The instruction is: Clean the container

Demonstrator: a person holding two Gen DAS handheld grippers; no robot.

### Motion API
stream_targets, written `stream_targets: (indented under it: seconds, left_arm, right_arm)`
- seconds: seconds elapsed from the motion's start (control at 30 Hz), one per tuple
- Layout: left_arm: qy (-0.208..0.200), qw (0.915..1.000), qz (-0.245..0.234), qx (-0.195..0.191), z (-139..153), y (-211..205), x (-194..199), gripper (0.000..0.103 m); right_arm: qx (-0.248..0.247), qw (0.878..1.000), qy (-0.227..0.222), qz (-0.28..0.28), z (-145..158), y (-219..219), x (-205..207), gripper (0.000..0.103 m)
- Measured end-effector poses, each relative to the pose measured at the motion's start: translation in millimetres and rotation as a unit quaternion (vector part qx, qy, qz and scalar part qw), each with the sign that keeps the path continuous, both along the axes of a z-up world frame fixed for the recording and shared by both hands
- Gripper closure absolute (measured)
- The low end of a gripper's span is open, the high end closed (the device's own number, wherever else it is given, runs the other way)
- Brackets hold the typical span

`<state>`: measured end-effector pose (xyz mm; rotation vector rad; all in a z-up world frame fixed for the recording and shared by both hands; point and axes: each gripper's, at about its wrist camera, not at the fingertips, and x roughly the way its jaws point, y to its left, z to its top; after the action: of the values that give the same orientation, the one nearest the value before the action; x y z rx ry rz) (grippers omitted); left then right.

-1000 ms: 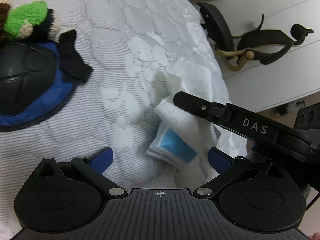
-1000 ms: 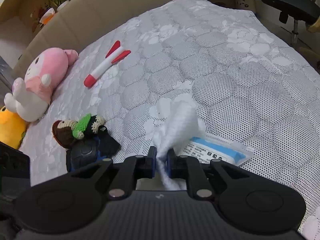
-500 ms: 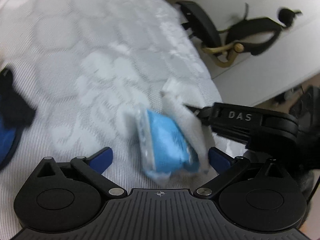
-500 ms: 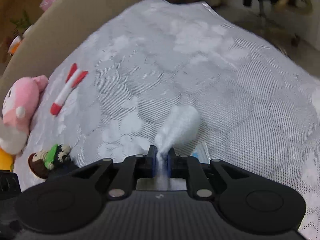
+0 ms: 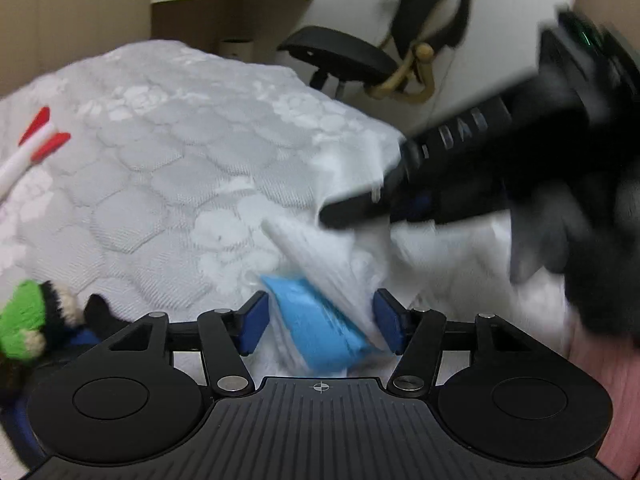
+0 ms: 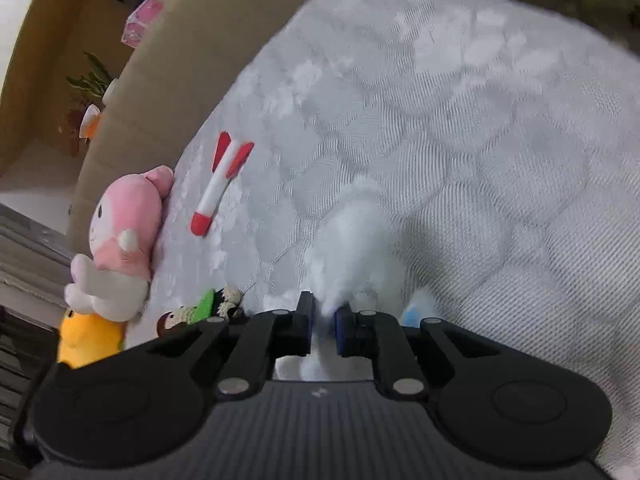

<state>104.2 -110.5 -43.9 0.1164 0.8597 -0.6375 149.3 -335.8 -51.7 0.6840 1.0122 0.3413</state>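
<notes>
Wipes pack (image 5: 320, 320), blue and soft, sits between the left gripper (image 5: 320, 322) jaws, which stand wide on either side of it, touching or nearly so. A white wipe (image 5: 320, 248) runs up from it to the right gripper (image 5: 352, 210). No container shows here. The bed (image 5: 180, 168) drops off just right.

Right wrist view: the right gripper (image 6: 323, 322) jaws are pinched on the wipe (image 6: 352, 248). Pull it straight and slowly while the pack is braced; open bedding lies ahead, toys well left.
</notes>
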Motion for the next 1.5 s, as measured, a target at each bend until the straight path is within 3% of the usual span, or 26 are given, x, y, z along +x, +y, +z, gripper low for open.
stream_targets:
  seconds: [0.07,0.13,0.2,0.33,0.5,0.63,0.7,0.83,0.97,1.2,1.27,1.3,1.33,1.4,1.5]
  left_arm:
    - [-0.006,0.9998,0.016,0.005,5.5,13.6,-5.9,0.037]
    - [-0.012,0.9992,0.037,0.008,11.6,29.0,-11.0,0.031]
    - [-0.017,0.9981,0.058,0.011,17.7,44.5,-16.1,0.011]
    - [-0.019,0.9929,0.117,0.015,26.2,82.5,-19.9,0.01]
    - [0.025,0.9751,0.219,-0.02,17.8,137.1,-12.0,0.009]
    - [0.048,0.9672,0.249,-0.012,-2.0,153.8,0.4,0.009]
    - [0.07,0.9671,0.244,-0.002,-13.5,153.9,9.4,0.006]
    - [0.074,0.9748,0.21,0.012,-21.5,135.1,11.2,0.005]
    - [0.079,0.9872,0.137,-0.021,-6.5,103.7,-1.4,0.005]
    - [0.047,0.9967,0.014,-0.065,25.8,44.1,-3.6,0.003]
    - [0.066,0.9962,0.001,-0.057,20.0,33.3,9.4,0.003]
    - [0.079,0.9955,-0.001,-0.052,16.1,29.3,13.6,0.003]
    - [0.093,0.9943,-0.001,-0.051,12.0,26.4,16.8,0.003]
    - [0.119,0.9915,-0.007,-0.052,3.7,24.3,21.1,0.003]
    - [0.121,0.9921,0.018,-0.024,-3.8,37.6,23.4,0.003]
  right_arm:
    - [-0.042,0.999,0.007,-0.007,-3.1,2.0,1.6,0.09]
    - [-0.116,0.993,0.007,-0.015,-7.1,9.5,1.2,0.09]
    - [-0.132,0.991,0.004,-0.018,-6.9,12.2,-0.4,0.09]
    - [-0.043,0.999,-0.001,-0.016,2.5,5.7,-2.1,0.091]
    - [0.095,0.995,-0.011,0.023,26.0,23.7,-3.5,0.091]
    - [0.13,0.989,-0.022,0.066,37.8,60.7,4.3,0.091]
    - [0.11,0.99,-0.025,0.084,36.7,84.2,9.8,0.09]
    - [0.001,0.995,-0.04,0.094,36.0,109.3,6.6,0.09]
    - [-0.051,0.996,-0.058,0.054,41.7,70.4,-12.6,0.089]
    - [-0.178,0.983,-0.012,-0.039,12.2,15.3,-40.2,0.085]
    - [-0.165,0.985,-0.018,-0.039,13.6,7.6,-44.5,0.08]
    - [-0.148,0.988,-0.021,-0.027,14.7,8.1,-44.3,0.063]
    - [-0.131,0.991,-0.025,-0.015,15.7,8.6,-44.0,0.056]
    - [-0.121,0.992,-0.04,0.02,18.5,18.6,-45.7,0.055]
    - [-0.169,0.979,-0.078,0.083,20.0,50.1,-52.0,0.052]
